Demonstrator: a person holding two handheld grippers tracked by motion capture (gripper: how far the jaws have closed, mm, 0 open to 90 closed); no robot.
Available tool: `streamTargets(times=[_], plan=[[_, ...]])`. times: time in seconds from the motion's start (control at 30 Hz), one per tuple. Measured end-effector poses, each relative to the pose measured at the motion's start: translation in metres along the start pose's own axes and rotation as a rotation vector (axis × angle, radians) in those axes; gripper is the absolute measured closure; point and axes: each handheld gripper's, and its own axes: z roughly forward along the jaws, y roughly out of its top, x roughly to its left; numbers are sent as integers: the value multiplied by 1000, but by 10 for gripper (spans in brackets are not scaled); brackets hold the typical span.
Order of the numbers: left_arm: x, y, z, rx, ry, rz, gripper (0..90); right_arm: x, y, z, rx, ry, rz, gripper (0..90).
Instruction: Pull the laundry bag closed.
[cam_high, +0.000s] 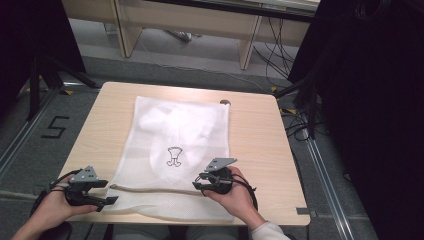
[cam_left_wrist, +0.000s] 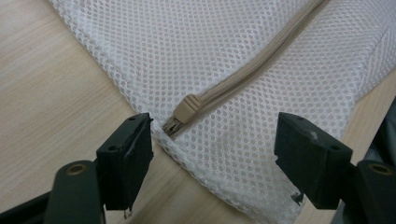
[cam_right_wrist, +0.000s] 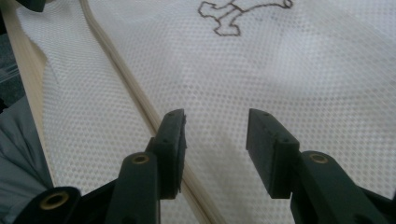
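- The right gripper (cam_high: 205, 187) is hovering low over the near part of the bag (cam_high: 175, 145); its fingers (cam_right_wrist: 172, 140) are standing spread, pinching nothing, one just beside the zip (cam_high: 150, 189).
- The left gripper (cam_high: 102, 192) is waiting at the bag's near left corner; its fingers (cam_left_wrist: 126, 158) are gaping wide around the zip's slider (cam_left_wrist: 187, 107) without touching it.
- The white mesh bag is lying flat on the table (cam_high: 255, 135), a small outline figure (cam_high: 174, 156) showing on it.

- Left gripper (cam_left_wrist: 212, 161): jaws wide apart, nothing clamped.
- Mesh bag (cam_left_wrist: 261, 60): lies flat on table (cam_left_wrist: 42, 93).
- Zipper pull (cam_left_wrist: 187, 108): between the jaws, untouched.
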Motion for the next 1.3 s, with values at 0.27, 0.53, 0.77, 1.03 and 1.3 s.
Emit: streamTargets(times=[0.27, 0.53, 0.77, 1.03, 1.3], plan=[[0, 0, 0, -7, 2, -4, 273, 13, 18, 13, 14, 29, -38, 627], [0, -1, 1, -7, 10, -20, 270, 23, 31, 28, 12, 63, -59, 629], [0, 0, 1, -10, -2, 0, 267, 32, 41, 42, -6, 80, -89, 642], [-1, 0, 1, -11, -5, 0, 266, 42, 52, 54, 9, 108, -101, 670], [-1, 0, 1, -11, -6, 3, 266, 53, 67, 65, 29, 143, -138, 693]])
